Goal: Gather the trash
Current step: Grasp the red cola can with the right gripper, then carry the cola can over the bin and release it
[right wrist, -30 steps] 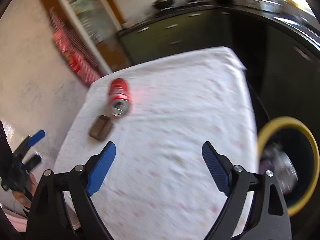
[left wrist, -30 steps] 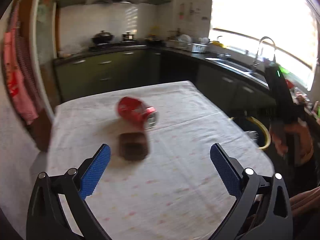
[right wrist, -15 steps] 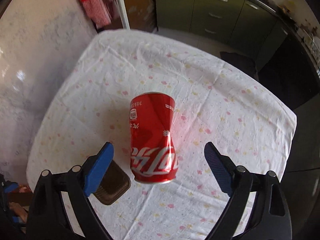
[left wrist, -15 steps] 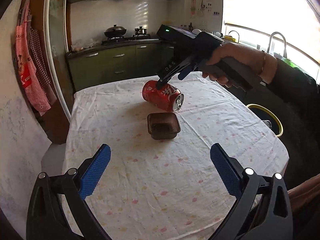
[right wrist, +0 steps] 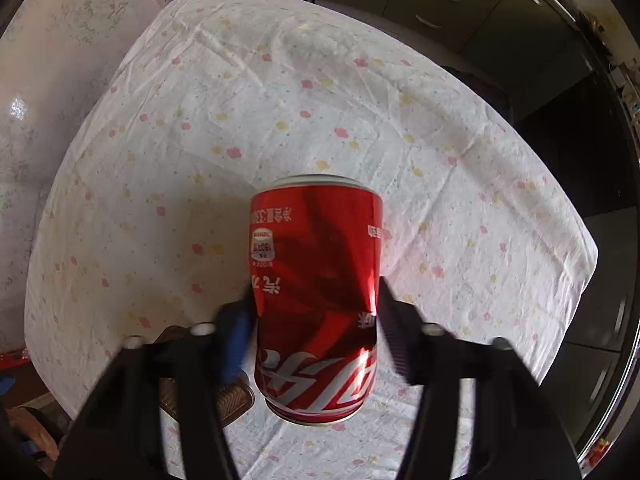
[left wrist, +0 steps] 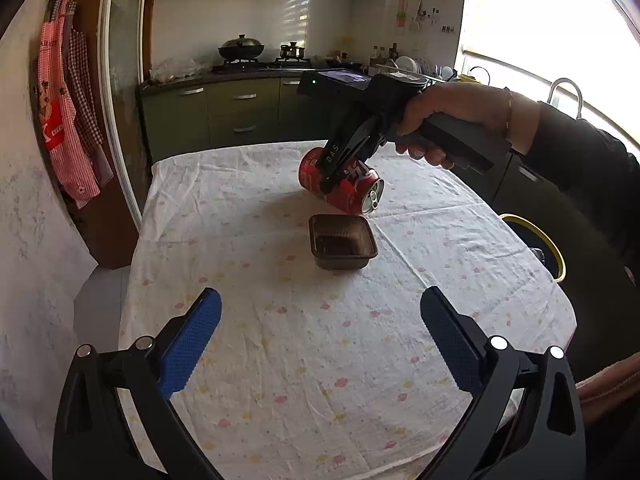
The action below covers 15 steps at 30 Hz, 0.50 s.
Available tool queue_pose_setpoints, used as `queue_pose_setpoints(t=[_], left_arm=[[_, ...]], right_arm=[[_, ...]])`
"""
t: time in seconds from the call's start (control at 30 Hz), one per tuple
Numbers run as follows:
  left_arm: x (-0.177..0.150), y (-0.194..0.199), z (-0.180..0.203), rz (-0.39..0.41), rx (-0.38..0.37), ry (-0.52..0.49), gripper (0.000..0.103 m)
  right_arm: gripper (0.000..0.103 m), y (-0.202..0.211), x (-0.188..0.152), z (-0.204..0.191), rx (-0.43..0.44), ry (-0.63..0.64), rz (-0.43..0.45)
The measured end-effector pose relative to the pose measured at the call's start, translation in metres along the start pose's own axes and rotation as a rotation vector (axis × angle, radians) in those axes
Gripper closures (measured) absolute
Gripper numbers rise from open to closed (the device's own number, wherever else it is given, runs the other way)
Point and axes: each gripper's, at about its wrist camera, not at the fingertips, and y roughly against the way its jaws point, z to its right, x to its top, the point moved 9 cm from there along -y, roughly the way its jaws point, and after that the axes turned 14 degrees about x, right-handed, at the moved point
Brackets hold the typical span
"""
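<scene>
In the left wrist view a dented red cola can (left wrist: 341, 184) lies on its side just above the middle of the frame, on a table covered with a white flower-print tablecloth (left wrist: 280, 340), its opened top turned toward the lower right. Directly below it in the frame, close but apart, sits a small brown plastic tray (left wrist: 343, 246), upright and open. The right gripper (left wrist: 338, 172) comes down onto the can from the upper right, held in a person's hand (left wrist: 430, 120) that wraps the black handle, a dark sleeve (left wrist: 580, 160) trailing to the right edge. Seen from the right wrist view, the right gripper (right wrist: 314, 328) points down at the can (right wrist: 316, 292), which fills the centre of the frame. Its jaws are closing with the can between them, and the blurred blue pads (right wrist: 236, 340) lie against the can's sides at the dented waist. The tray's corner (right wrist: 236, 400) peeks out at the lower left behind one finger. In the lower part of the left wrist view, the left gripper (left wrist: 320, 344) hangs over bare tablecloth with its blue pads spread wide and nothing between them. At the right edge of that view, beyond the table's rim, shows the yellow rim of a bin (left wrist: 548, 248).
</scene>
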Motion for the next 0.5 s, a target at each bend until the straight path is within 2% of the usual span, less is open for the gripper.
queue_pose_setpoints(t=[0.23, 0.5], left_arm=[[0.0, 0.0, 0.011, 0.004, -0.008, -0.016, 0.005], [0.0, 0.004, 0.033, 0.01, -0.023, -0.056, 0.005]], right_arm=[[0.055, 0.03, -0.013, -0.006, 0.029, 0.019, 0.079], [0.055, 0.075, -0.055, -0.009, 0.103, 0.017, 0.158]])
